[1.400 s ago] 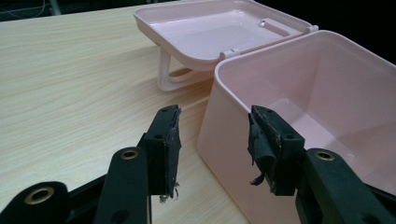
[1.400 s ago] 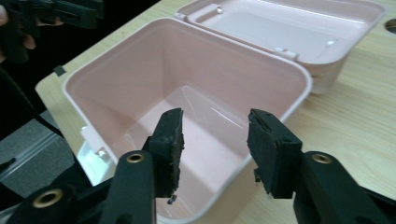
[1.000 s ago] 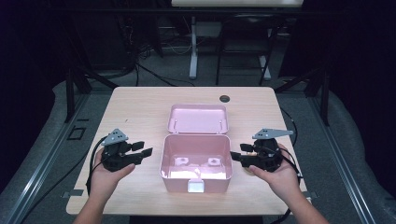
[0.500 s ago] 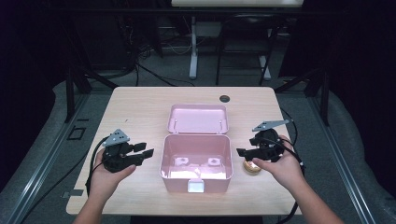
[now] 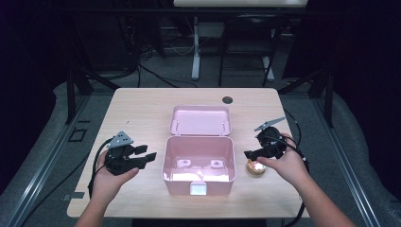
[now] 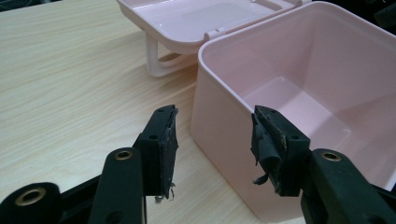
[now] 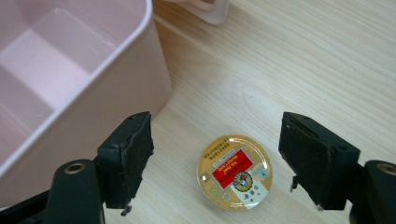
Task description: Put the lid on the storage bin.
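Observation:
An open pink box [image 5: 198, 161] stands mid-table, its lid [image 5: 201, 120] flipped back flat behind it; the inside looks bare. A small round gold tin with a red label [image 5: 256, 167] [image 7: 233, 172] lies on the wood just right of the box. My right gripper [image 5: 249, 154] [image 7: 217, 123] hovers over the tin with its jaws apart on either side, pads clear of it; they have just been opening. My left gripper [image 5: 145, 158] [image 6: 212, 119] rests left of the box, pointing at its near left corner [image 6: 205, 51]. Its jaws have just been opening and hold nothing.
The wooden table [image 5: 142, 109] has a dark round grommet [image 5: 227, 100] near its back edge. Bare wood lies left of the box and along the front edge. Cables trail from both grippers off the table sides. Stand legs and wires crowd the dark floor beyond.
The right jaws have spread and the gold tin now lies on the table beneath them; the right hand shifted slightly rightward. The left hand stayed put.

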